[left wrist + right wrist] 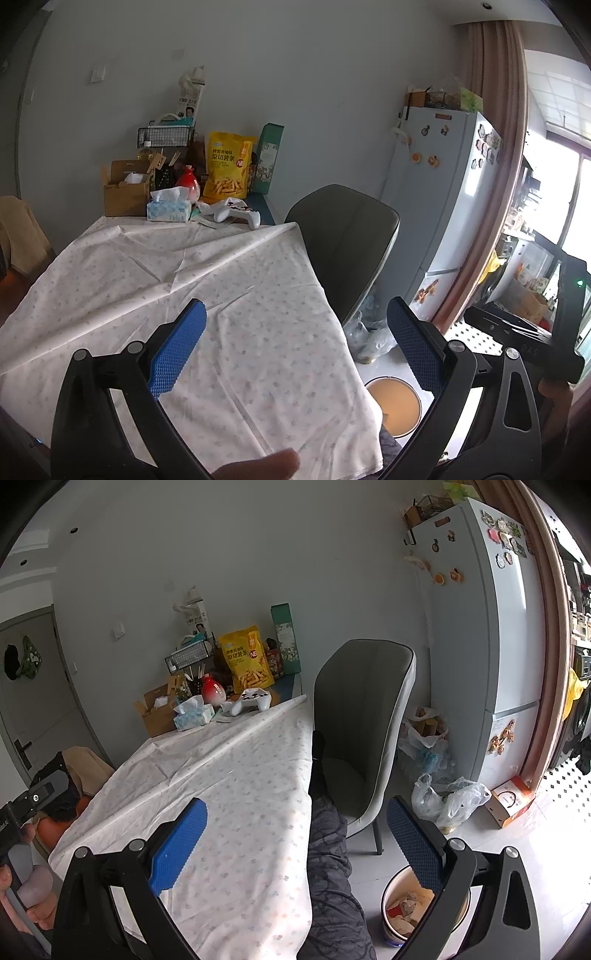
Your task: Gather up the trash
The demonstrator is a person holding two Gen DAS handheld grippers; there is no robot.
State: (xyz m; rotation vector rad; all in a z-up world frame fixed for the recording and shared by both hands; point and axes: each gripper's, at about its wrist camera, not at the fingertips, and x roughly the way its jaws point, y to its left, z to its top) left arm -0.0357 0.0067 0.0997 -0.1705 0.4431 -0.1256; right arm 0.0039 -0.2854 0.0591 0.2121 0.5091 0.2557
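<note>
Right claw (295, 843) gapes above the trash bin (391, 893).

Clutter at table's (229, 782) far end, chair (362, 716) right, bin (391, 897) on floor

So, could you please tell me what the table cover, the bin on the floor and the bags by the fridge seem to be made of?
Table cover: thin printed fabric, matte; it shows sharp fold creases and drapes over the edge. Bin: probably plastic, with a smooth, pale, slightly glossy rim, though that is uncertain. Bags: thin clear plastic film, crinkled and shiny.
</note>
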